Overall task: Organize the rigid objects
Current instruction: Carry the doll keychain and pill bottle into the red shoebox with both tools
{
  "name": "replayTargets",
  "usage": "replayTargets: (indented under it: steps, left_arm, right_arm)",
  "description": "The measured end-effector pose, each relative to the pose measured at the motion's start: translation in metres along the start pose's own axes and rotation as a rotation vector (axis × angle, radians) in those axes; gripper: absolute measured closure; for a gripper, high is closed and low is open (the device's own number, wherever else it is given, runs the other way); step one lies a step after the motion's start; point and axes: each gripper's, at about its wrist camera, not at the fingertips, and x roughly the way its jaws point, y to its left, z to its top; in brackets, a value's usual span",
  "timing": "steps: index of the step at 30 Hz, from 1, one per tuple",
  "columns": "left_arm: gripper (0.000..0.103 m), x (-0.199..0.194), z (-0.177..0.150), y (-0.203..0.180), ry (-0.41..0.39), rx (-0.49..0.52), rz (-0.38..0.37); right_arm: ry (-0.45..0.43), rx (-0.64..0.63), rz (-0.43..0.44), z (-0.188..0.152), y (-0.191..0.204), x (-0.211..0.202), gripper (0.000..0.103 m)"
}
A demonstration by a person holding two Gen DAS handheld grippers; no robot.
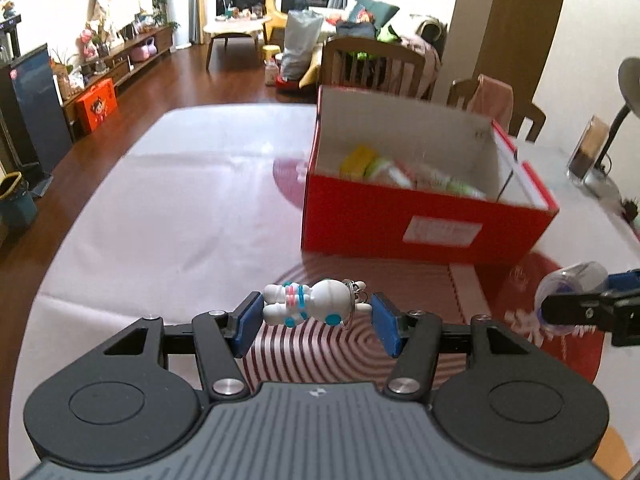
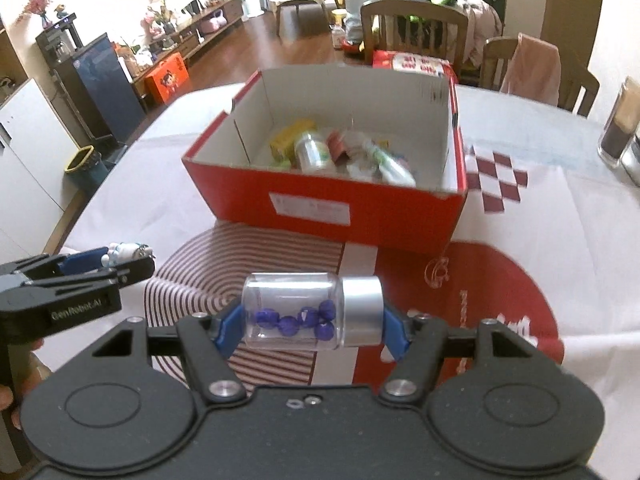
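Note:
My left gripper (image 1: 316, 312) is shut on a white astronaut keychain figure (image 1: 312, 303), held crosswise between the blue pads above the table. My right gripper (image 2: 314, 320) is shut on a clear jar (image 2: 296, 312) with a silver lid and blue beads inside, held sideways. An open red shoebox (image 1: 400, 216) stands ahead on the table and holds several small packets and a bottle; it also shows in the right wrist view (image 2: 332, 208). The right gripper with the jar (image 1: 572, 284) shows at the right edge of the left view. The left gripper (image 2: 120, 264) shows at the left of the right view.
A white and red patterned cloth (image 2: 520, 280) covers the table. A lamp (image 1: 628, 92) and a glass container (image 1: 588, 152) stand at the far right. Wooden chairs (image 2: 412, 28) stand behind the table. A red packet (image 2: 412, 65) lies behind the box.

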Motion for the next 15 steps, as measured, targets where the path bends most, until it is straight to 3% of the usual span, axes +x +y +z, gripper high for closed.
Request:
replayTargets:
  steps: [15]
  left_arm:
    - [0.046, -0.007, 0.076, -0.025, -0.1, -0.032, 0.042]
  right_arm:
    - [-0.105, -0.085, 0.02, 0.06, -0.026, -0.014, 0.036]
